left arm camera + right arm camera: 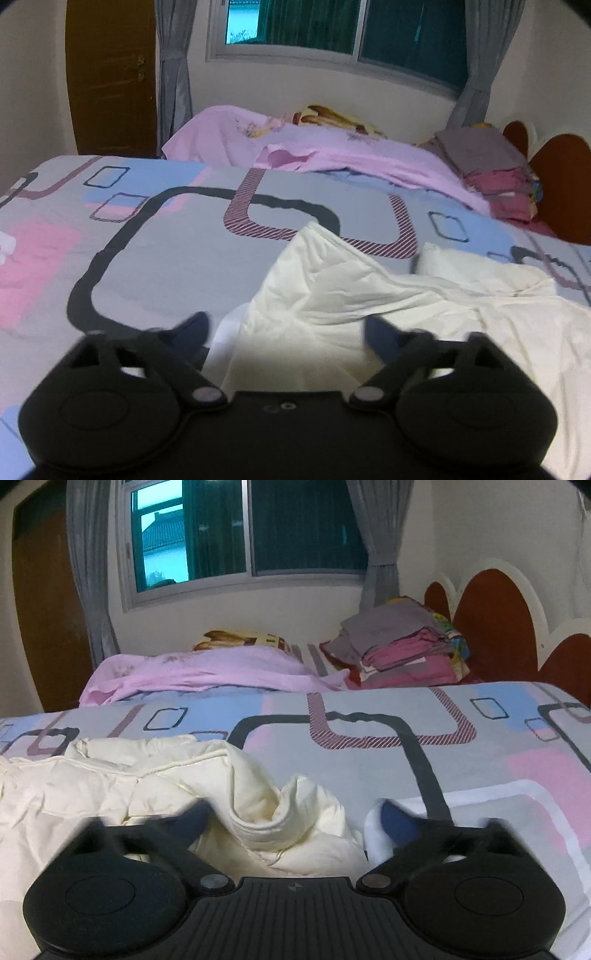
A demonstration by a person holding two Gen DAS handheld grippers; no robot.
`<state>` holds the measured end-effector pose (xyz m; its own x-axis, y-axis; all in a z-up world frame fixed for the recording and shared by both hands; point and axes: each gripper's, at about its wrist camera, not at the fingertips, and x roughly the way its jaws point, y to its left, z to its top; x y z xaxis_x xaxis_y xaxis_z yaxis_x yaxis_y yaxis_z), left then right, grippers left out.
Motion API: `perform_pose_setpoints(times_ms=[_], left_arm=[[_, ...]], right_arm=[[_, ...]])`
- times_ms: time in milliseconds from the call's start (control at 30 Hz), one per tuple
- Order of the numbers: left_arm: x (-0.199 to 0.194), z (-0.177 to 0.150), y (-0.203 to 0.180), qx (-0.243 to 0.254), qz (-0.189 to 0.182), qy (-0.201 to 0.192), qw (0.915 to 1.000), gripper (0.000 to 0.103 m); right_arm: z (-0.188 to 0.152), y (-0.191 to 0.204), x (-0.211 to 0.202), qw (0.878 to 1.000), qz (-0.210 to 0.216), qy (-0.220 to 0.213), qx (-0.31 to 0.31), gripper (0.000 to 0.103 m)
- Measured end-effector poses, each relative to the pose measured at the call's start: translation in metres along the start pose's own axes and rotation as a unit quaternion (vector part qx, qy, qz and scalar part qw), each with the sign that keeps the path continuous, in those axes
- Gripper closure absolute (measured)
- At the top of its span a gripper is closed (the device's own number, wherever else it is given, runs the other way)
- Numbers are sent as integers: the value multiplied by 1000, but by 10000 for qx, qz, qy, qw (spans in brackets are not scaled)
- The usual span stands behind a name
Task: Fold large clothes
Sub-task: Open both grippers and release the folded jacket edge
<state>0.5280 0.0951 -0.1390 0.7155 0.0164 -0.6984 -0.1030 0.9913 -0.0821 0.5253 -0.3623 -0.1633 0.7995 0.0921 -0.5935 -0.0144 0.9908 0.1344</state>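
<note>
A: Cream, padded fabric: one large garment (388,295), crumpled, lying on the near part of the patterned bedspread (166,236). Location relative to the tools?

B: Between the two of them. Left gripper (286,334): the cloth spreads from its jaws out to the right. Right gripper (291,821): the cloth spreads from its jaws out to the left. So the garment's long axis runs left to right across the near bed edge, one gripper at each end.

A: Jaw state, left?

B: Spread apart, released. The cream cloth sits in the gap, but neither finger visibly presses it. The fingertips are blurred.

A: Jaw state, right?

B: Also parted and not gripping. A rolled hump of the cloth (291,812) rises in the gap; the right finger (397,821) is over a white patch of the bedspread, off the cloth. The left finger (194,818) lies at the cloth's surface.

A: Which hand is nearer?

B: Judged roughly equal. Each has cloth directly ahead, between its fingers, so each needs only to close down on its own end.

A: Other items, far side?

B: Pink sheet (207,672), loose. Folded stack (402,646) of grey and pink cloth by the headboard (495,624). Window (243,531) with grey curtains. None touches the garment.
</note>
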Motion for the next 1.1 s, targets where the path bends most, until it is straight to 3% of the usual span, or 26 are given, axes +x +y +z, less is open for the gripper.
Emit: perform_pose_setpoints(times_ms=[33, 67, 200, 300, 400, 533, 633, 767, 833, 867, 967, 1100], left_arm=[[7, 1, 1, -34, 43, 65, 10000, 44], [13, 2, 1, -82, 113, 134, 9998, 65], [29, -4, 3, -262, 403, 187, 9987, 72], [39, -15, -2, -105, 686, 174, 9974, 71], [45, -21, -4, -40, 859, 113, 9962, 67], [35, -19, -6, -10, 944, 30, 9955, 67], [4, -18, -3, -190, 800, -326, 9961, 67], [-37, -21, -23, -5, 429, -800, 9959, 59], [-47, -24, -45, 247, 189, -908, 9954, 46], [-48, -26, -56, 369, 110, -954, 9947, 35], [-41, -34, -87, 591, 64, -1049, 9927, 32], [-11, -43, -100, 434, 378, -890, 9944, 35]], right_arm=[[2, -3, 5, 9998, 6, 53, 177, 56], [4, -5, 9, 9996, -39, 39, 269, 59], [11, -11, 23, 9981, -82, -10, 606, 70], [5, -21, 43, 9955, -505, 249, 756, 69], [-4, -31, 57, 9922, -722, 429, 925, 54], [0, -31, 37, 9933, -815, 20, 815, 50], [11, -25, 5, 9936, -728, -426, 755, 50], [17, 12, -28, 9957, -405, -764, 344, 50], [13, 36, -29, 9968, -232, -748, 164, 50], [10, 48, -26, 9972, -170, -719, 85, 50], [4, 75, -8, 9970, -266, -706, -149, 50], [-10, 88, 24, 9940, -733, -578, -567, 50]])
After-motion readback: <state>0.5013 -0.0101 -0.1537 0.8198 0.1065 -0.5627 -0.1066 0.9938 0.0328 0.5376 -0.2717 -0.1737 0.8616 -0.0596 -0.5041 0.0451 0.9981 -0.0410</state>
